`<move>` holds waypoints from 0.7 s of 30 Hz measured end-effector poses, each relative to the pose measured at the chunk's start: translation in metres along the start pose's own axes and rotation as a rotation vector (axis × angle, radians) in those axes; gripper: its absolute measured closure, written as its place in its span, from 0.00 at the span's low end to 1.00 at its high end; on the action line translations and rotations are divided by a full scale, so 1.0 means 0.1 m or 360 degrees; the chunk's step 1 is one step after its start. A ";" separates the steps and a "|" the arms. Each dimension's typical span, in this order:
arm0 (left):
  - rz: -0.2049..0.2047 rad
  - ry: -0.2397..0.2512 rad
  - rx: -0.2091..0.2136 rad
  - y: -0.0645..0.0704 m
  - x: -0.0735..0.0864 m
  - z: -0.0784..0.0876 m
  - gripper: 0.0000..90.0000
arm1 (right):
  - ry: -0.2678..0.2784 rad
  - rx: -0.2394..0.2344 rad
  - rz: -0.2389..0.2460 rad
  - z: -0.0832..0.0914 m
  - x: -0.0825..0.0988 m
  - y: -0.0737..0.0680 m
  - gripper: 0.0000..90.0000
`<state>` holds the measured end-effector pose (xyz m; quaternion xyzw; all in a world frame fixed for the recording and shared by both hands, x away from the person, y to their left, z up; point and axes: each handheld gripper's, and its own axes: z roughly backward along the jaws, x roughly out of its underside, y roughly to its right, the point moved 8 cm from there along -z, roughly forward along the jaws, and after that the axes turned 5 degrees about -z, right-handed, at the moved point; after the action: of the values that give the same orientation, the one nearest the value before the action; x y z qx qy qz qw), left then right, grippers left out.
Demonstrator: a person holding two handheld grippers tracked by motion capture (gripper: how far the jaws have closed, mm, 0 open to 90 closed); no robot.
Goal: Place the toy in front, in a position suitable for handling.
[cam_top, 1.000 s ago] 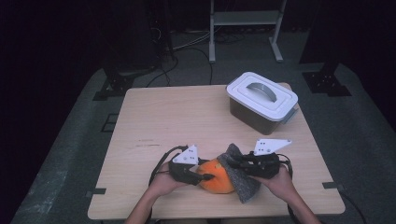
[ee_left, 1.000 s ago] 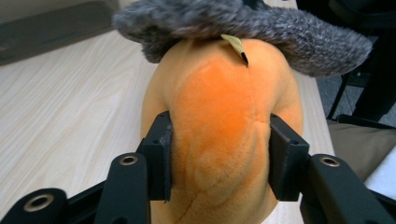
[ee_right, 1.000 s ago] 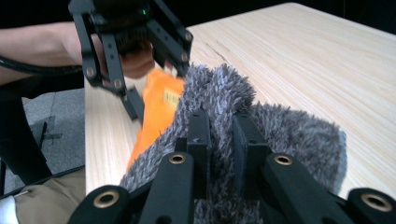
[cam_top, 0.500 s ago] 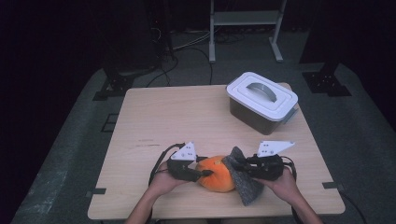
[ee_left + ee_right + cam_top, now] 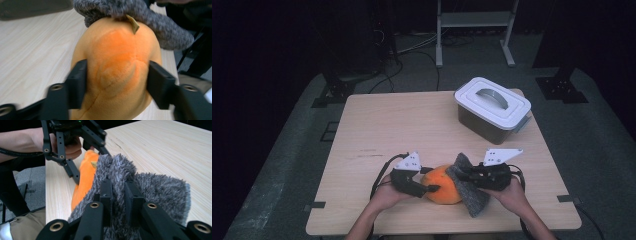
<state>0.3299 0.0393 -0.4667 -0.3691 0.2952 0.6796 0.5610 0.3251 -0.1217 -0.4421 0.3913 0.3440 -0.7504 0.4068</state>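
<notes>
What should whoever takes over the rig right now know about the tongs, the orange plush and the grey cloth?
Left tongs: jaws have just been opening; they flank the orange plush, and whether the pads press on it is unclear.
Right tongs: shut on the grey fuzzy cloth.
Places: plush near the table's front edge, cloth draped against its right side; lidded white box at the far right corner.
Done: cloth gripped and brought to the plush.
Left, probably: work the cloth over the plush; check the left grip first.
</notes>
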 end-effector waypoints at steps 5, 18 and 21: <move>0.0015 0.0015 0.0053 -0.05 0.10 0.05 0.52 | -0.0025 0.0067 -0.0080 0.12 0.17 0.18 0.86; -0.0005 0.0051 0.0113 -0.06 0.20 0.11 0.50 | 0.0058 -0.0049 -0.0136 0.03 0.12 0.11 0.86; -0.0008 0.0061 0.0104 -0.05 0.19 0.10 0.49 | 0.0038 -0.0053 -0.0192 0.04 0.20 0.18 0.86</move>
<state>0.3311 0.0589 -0.4775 -0.3643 0.3270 0.6609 0.5688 0.3329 -0.1393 -0.4613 0.3720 0.3842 -0.7631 0.3630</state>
